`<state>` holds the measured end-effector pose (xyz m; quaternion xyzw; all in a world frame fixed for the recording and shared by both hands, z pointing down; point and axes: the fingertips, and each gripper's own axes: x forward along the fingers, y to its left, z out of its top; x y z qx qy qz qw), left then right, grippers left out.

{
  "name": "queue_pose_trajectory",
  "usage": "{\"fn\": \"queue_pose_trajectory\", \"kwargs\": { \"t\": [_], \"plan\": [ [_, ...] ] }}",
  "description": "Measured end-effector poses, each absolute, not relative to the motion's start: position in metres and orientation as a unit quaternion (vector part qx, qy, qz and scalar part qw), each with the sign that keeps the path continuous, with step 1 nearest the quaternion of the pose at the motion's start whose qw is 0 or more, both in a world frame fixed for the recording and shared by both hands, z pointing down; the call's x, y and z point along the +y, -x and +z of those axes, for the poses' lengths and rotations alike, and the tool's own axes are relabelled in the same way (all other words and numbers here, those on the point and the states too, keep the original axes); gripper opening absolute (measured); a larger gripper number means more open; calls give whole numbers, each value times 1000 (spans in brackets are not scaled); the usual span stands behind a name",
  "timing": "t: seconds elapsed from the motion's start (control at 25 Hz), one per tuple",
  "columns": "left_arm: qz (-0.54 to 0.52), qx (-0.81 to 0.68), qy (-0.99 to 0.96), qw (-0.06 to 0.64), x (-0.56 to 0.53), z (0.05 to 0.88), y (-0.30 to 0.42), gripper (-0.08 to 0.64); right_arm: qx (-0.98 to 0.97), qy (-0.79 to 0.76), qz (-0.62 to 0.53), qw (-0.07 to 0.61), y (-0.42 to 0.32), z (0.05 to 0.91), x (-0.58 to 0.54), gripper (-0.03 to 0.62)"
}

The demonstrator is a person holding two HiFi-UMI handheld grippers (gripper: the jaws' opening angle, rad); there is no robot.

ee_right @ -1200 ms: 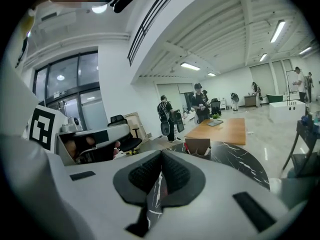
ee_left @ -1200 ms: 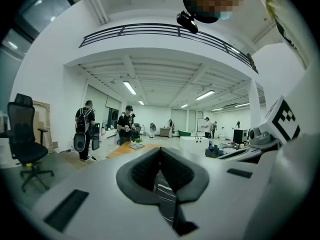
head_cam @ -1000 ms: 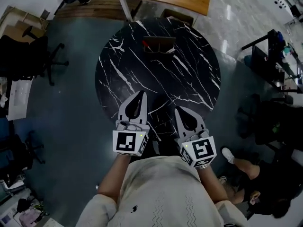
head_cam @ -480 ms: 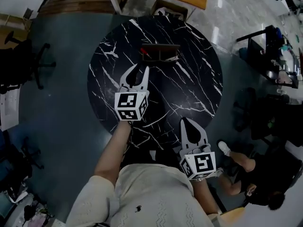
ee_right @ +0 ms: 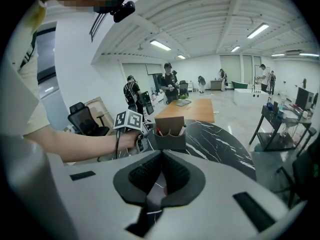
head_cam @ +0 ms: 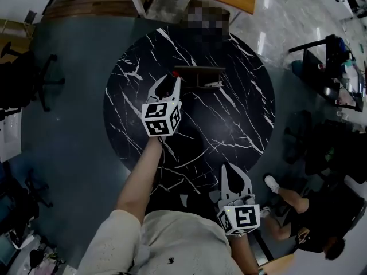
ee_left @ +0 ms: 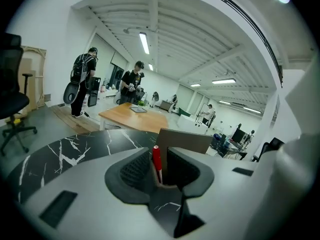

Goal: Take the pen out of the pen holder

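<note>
Pen holder (head_cam: 198, 76) on black marble table (head_cam: 229, 128), grey floor (head_cam: 74, 142) around.

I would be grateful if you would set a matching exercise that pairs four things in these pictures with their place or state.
Things:
1. red pen
2. left tool
3. right tool
4. pen holder

Places or states:
A. jaws together, nothing between them
B. stands on the black marble table
C. jaws apart, either side of the pen
D. upright at the holder's left end

Pairs: 1-D, 2-C, 3-A, 4-B
</note>
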<state>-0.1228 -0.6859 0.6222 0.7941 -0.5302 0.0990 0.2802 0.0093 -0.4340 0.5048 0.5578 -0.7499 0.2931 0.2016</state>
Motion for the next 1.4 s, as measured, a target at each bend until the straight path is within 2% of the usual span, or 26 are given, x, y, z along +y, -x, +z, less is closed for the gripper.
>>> {"fn": "queue_pose_trajectory", "kwargs": {
  "t": [0.32,0.44,0.64,0.96,1.08,1.28,1.4],
  "plan": [
    [107,-526,-793,289,-701,635,116,96,-739,-577,289,192,-14,502,-446,18],
    [110,-533,-794,271,-700,630,117,54,-736,-581,291,192,-15,503,-443,18],
    [119,-525,-813,222,-691,608,111,51,-736,-583,286,190,-14,500,-436,18],
    [121,-509,-850,60,-647,513,95,49,-755,-580,258,166,-13,473,-422,18],
    [116,-501,-858,19,-614,473,90,49,-772,-570,235,156,-17,457,-412,18],
    [107,-510,-853,18,-546,417,95,49,-794,-560,203,123,-30,432,-389,18],
    [62,-534,-843,26,-496,384,99,50,-809,-545,190,114,-38,420,-372,18]
  ]
}}
